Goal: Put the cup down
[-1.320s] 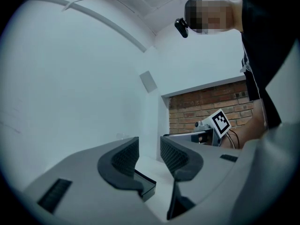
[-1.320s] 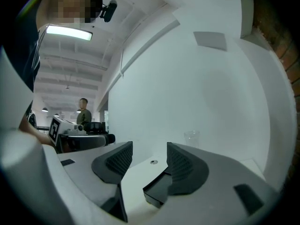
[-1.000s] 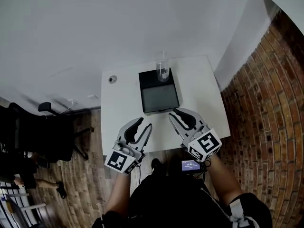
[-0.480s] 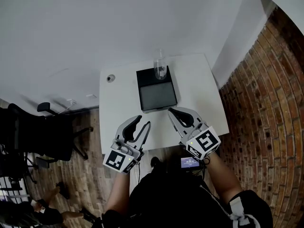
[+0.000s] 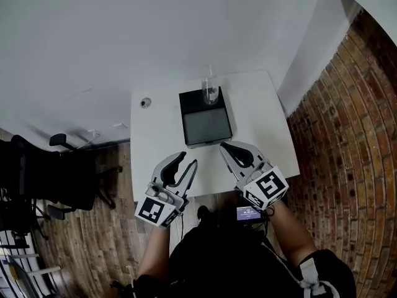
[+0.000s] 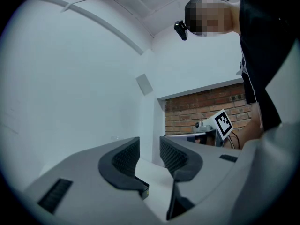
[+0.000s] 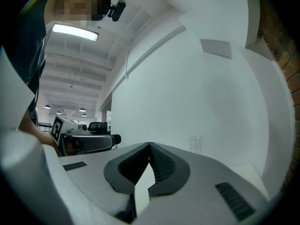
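**While both grippers wait near, one cup stands on the pad**

Seen from above, one white table [image 5: 260, 123] sits against a white wall, with a brick wall [image 5: 347, 135] to its right. One square black pad [image 5: 206, 126] lies on the table toward its far side. One clear cup [image 5: 209, 92] stands upright on the pad's far end, touched by neither gripper. One small round disc [image 5: 146, 102] is set in the tabletop near the far left corner.

Two grippers are held over the table's near edge, well apart from the cup. On the left gripper [image 5: 189, 160] the jaws stand apart with nothing between them – its own view [image 6: 149, 153] shows only bare tabletop in the gap. On the right gripper [image 5: 224, 148] the jaws are pressed together and empty. Its own view [image 7: 150, 146] shows the tips meeting, with the cup [image 7: 195, 143] small and distant against the white wall.
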